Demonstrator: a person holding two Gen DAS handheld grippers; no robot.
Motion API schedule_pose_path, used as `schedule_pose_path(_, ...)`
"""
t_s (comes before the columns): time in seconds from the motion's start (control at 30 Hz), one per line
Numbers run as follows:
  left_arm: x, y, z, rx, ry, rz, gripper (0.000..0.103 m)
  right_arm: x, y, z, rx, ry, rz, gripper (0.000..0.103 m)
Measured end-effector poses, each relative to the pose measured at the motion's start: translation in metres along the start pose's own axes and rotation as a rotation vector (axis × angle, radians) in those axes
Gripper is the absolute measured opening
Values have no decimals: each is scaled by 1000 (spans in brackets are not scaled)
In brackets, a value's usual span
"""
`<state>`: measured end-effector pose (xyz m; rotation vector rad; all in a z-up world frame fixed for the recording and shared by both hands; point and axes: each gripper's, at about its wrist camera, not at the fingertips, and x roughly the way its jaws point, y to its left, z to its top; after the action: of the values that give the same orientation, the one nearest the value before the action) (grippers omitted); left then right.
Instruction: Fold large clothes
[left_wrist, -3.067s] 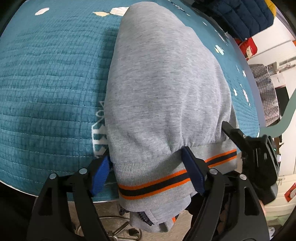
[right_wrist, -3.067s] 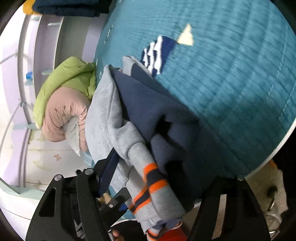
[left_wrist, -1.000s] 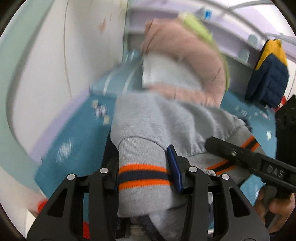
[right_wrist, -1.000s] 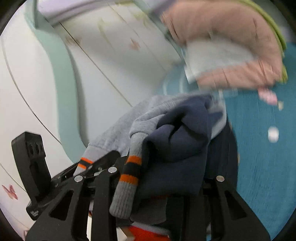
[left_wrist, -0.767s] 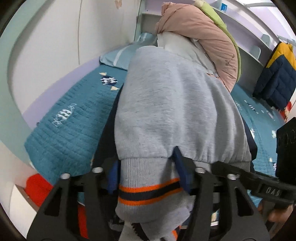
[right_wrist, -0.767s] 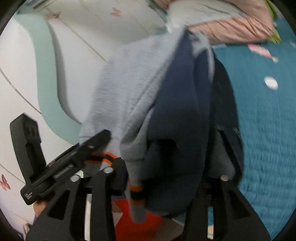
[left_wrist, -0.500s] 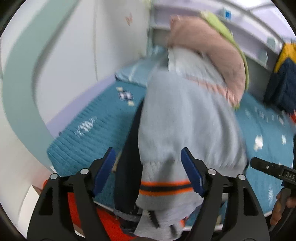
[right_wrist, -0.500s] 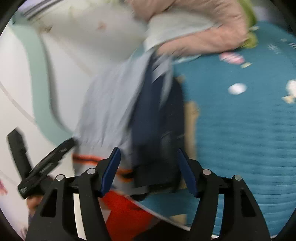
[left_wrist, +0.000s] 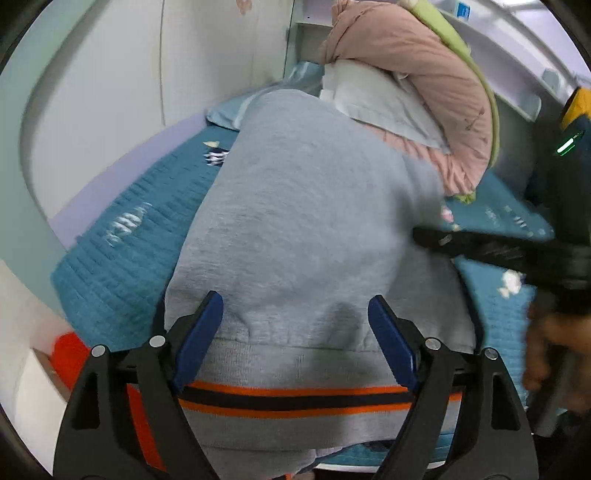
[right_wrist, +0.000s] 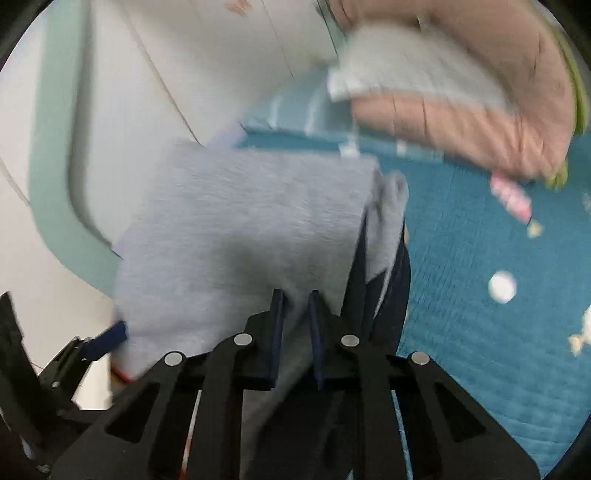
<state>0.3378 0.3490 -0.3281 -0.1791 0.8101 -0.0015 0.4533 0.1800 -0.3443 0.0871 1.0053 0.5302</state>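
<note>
The folded grey sweatshirt (left_wrist: 303, 221) lies on the teal quilted bed (left_wrist: 122, 251), its orange-and-dark striped hem nearest me. My left gripper (left_wrist: 295, 332) hovers over the hem. Its jaws are opening wide, and the blue pads stand clear of the cloth on both sides. My right gripper (right_wrist: 295, 325) is over the sweatshirt (right_wrist: 251, 221) near its navy inner edge. Its jaws are closing to a narrow slit, and the cloth seen through it lies flat. In the left wrist view the right gripper (left_wrist: 480, 243) reaches in from the right, its tip at the garment's side.
A pink and green duvet roll (left_wrist: 424, 92) with a white pillow lies behind the sweatshirt. White wall panels (left_wrist: 110, 92) close off the left. Something red (left_wrist: 70, 354) sits below the bed's edge. A hand (left_wrist: 550, 350) holds the right gripper. The left gripper's pad (right_wrist: 110, 332) shows bottom left.
Both grippers have let go of the sweatshirt, which now lies flat on the bed. The left jaws have spread wide. The right jaws opened, then narrowed, and moved over the grey top.
</note>
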Motion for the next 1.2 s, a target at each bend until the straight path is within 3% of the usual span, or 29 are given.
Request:
schedule_pose_path(0.03,-1,-3,2,10,-7,-38,81,2,0,-1,-14,-7,-42,11)
schedule_pose_path(0.1,-2,-12,5,54,-3,-41,81,4,-7,-2,6,-11,-56,12)
schedule_pose_path(0.23,1,-17,4,68,11,23,88,-31,-16,-18,101,-47,93,15)
schedule_pose_path(0.37,1,-4,-2,18,-1,25,88,-56,3,-48,69,-7,249,16)
schedule_pose_path(0.47,0,-8,-2,33,11,41,88,-36,8,-71,10,64,148,13)
schedule_pose_path(0.57,-2,-16,-5,50,35,25,88,-22,-8,-77,84,90,155,12)
schedule_pose_path(0.67,-10,-28,-6,94,39,90,89,-43,-11,-75,106,47,213,16)
schedule_pose_path(0.8,-42,-40,-10,62,16,120,90,-87,-9,-80,72,-13,204,19)
schedule_pose_path(0.9,-72,-60,-16,55,-3,177,92,-132,-9,-93,50,-62,153,32)
schedule_pose_path(1.03,-116,-100,-28,63,-36,241,93,-190,-16,-112,27,-144,64,60)
schedule_pose_path(1.07,-126,-110,-29,72,-51,243,94,-207,-17,-118,18,-163,34,69)
schedule_pose_path(1.2,-163,-153,-37,115,-83,216,97,-257,-23,-137,13,-228,-37,82)
